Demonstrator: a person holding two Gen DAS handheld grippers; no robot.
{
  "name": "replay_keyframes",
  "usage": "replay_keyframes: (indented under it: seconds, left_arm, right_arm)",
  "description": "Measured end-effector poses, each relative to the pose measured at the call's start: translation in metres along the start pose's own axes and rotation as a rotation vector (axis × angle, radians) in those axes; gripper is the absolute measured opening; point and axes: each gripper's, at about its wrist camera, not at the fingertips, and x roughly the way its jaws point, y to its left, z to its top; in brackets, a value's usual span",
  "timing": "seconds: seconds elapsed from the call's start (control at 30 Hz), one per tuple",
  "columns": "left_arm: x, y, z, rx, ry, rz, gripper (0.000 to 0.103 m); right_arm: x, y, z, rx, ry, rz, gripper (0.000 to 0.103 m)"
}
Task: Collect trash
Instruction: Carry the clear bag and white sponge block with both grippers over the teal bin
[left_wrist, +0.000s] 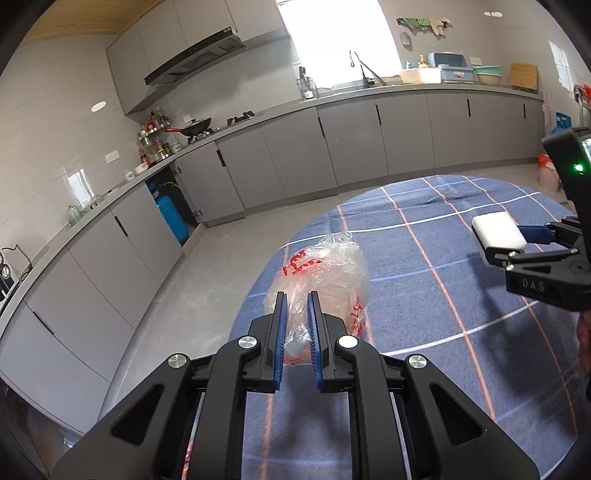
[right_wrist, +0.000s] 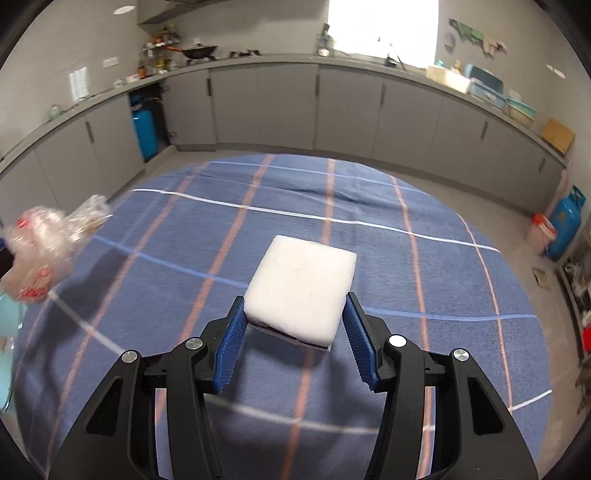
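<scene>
A crumpled clear plastic bag (left_wrist: 332, 269) with red print sits near the left edge of the round table, which is covered by a blue checked cloth (left_wrist: 424, 295). My left gripper (left_wrist: 297, 295) is shut on the near side of the bag, with thin film pinched between the blue pads. A white foam block (right_wrist: 301, 288) sits between the pads of my right gripper (right_wrist: 295, 299), which press on its two sides and hold it just above the cloth (right_wrist: 258, 203). The left wrist view shows the same block (left_wrist: 498, 232) at the right. The bag (right_wrist: 37, 247) appears blurred at the far left in the right wrist view.
Grey kitchen cabinets (right_wrist: 266, 107) run along the far walls, with bare floor between them and the table. One blue gas cylinder (right_wrist: 565, 221) stands on the floor at right beside a red-and-white bucket (right_wrist: 541, 230). Another cylinder (left_wrist: 170, 218) stands in an open cabinet.
</scene>
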Motion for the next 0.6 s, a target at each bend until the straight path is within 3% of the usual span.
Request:
replay_keyframes:
  seconds: [0.6]
  left_arm:
    - [-0.053, 0.05, -0.034, -0.053, 0.004, 0.094, 0.012]
  right_arm:
    - [-0.074, 0.079, -0.022, -0.138, -0.08, 0.12, 0.053]
